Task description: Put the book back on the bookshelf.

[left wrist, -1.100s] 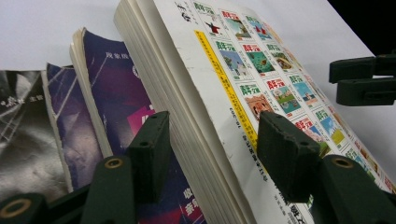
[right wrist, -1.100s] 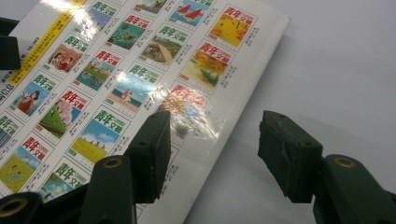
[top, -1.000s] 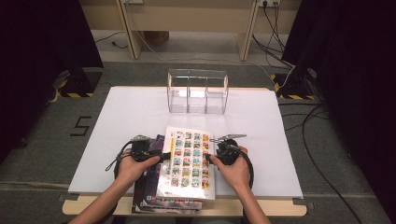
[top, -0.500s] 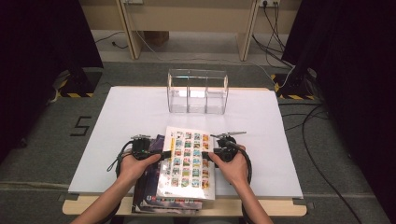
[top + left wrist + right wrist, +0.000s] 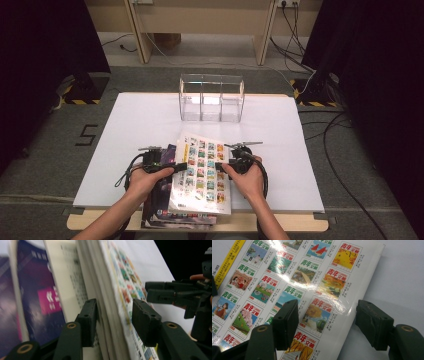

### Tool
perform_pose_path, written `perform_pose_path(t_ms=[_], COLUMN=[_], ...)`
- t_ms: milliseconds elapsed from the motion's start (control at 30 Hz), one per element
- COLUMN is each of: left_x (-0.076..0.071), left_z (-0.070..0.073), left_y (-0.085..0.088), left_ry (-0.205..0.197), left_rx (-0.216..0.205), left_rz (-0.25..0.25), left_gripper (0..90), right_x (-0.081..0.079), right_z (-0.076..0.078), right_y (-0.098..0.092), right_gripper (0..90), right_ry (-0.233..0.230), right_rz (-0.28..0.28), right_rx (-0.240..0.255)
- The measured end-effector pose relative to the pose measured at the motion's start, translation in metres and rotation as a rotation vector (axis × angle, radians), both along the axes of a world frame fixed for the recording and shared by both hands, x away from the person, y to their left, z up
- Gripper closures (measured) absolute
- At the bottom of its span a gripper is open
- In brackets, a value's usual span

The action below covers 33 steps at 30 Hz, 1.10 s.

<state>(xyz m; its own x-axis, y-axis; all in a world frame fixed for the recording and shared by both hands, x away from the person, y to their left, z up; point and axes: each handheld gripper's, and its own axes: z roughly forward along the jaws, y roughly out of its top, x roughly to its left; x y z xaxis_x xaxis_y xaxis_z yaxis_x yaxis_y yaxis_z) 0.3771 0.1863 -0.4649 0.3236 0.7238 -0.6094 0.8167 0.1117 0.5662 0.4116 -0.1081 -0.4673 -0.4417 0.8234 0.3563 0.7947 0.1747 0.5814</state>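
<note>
A stack of magazines lies at the table's front edge. Its top magazine (image 5: 202, 172) has a cover gridded with small pictures, and a dark purple one (image 5: 159, 200) lies lower. My left gripper (image 5: 176, 166) is at the top magazine's left edge. In the left gripper view its jaws (image 5: 116, 315) straddle that thick edge (image 5: 110, 302) and have just been closing; the cover-side pad (image 5: 145, 322) still stands apart. My right gripper (image 5: 221, 164) is at the right edge. Its jaws (image 5: 327, 312) have just been opening and stand open over the cover (image 5: 287, 277), gripping nothing.
A clear three-compartment organizer (image 5: 211, 98) stands at the back middle of the white tabletop (image 5: 135, 125). The stack overhangs the wooden front edge (image 5: 280, 222). Cables lie on the floor at the right (image 5: 345, 150).
The left gripper has crept right onto the magazine's left edge with its jaws narrower. The right hand has stayed put, its jaws slightly wider.
</note>
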Motion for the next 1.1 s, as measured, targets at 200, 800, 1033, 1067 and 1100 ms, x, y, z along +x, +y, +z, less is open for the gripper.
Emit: perform_pose_path(t_ms=[200,800,1033,1067,1100], left_x=[0.0,0.025,0.027,0.027,0.027], left_z=[-0.01,-0.013,-0.013,-0.012,-0.012], left_y=[-0.002,0.0,0.004,0.006,0.006], left_ry=[0.033,-0.008,-0.014,-0.014,-0.014], left_rx=[-0.031,-0.13,-0.109,-0.095,-0.095], left_rz=[-0.016,0.053,0.063,0.056,0.056], left_gripper=[66.0,74.8,74.6,74.4,74.4], right_x=[0.001,0.041,0.053,0.055,0.055], right_z=[0.001,0.0,-0.003,-0.004,-0.004], right_y=[0.001,-0.012,-0.01,-0.009,-0.009], right_gripper=[34.7,35.8,34.9,33.7,33.7], right_ry=[0.002,0.093,0.147,0.159,0.159], right_rz=[0.0,-0.013,-0.015,-0.013,-0.013], right_rx=[-0.013,0.022,0.069,0.08,0.08])
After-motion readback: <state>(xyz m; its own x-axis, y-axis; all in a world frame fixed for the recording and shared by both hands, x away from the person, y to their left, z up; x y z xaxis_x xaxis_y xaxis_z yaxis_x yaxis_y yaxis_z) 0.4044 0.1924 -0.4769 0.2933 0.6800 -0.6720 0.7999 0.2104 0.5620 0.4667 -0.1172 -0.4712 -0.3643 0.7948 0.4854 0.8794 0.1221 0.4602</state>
